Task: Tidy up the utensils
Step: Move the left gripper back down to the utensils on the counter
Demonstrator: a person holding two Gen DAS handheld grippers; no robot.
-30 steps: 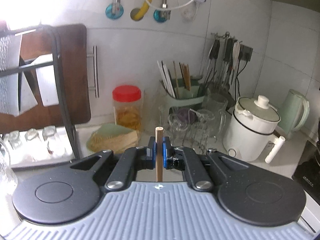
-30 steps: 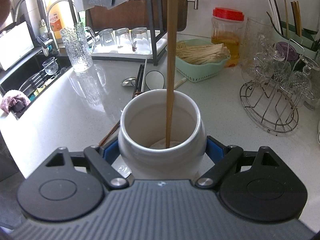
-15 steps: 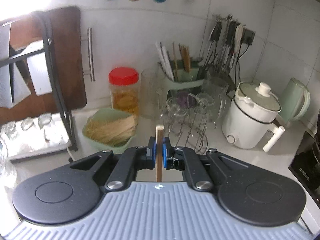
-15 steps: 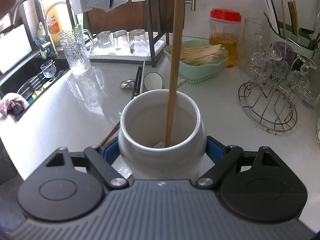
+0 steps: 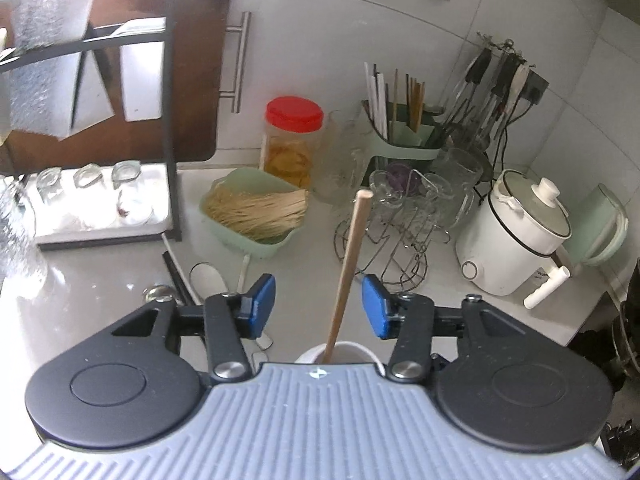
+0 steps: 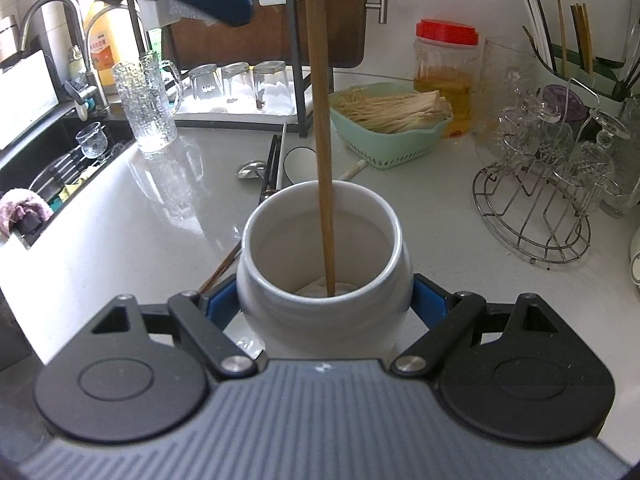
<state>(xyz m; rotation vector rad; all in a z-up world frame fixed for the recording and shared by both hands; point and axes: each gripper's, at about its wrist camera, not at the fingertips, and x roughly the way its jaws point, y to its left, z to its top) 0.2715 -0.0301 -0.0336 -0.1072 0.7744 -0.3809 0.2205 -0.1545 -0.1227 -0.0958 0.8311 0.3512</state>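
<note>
Left gripper [image 5: 319,307], tilted downward, has just opened off the chopstick [image 5: 347,276]; right gripper [image 6: 325,294] clamps the jar [image 6: 324,264].

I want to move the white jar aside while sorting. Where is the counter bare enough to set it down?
Bare counter lies between the sink edge, the textured mug and the white jar. A smaller patch sits between the jar and the wire rack. Behind the jar it is crowded: loose utensils, then the green basket.
</note>
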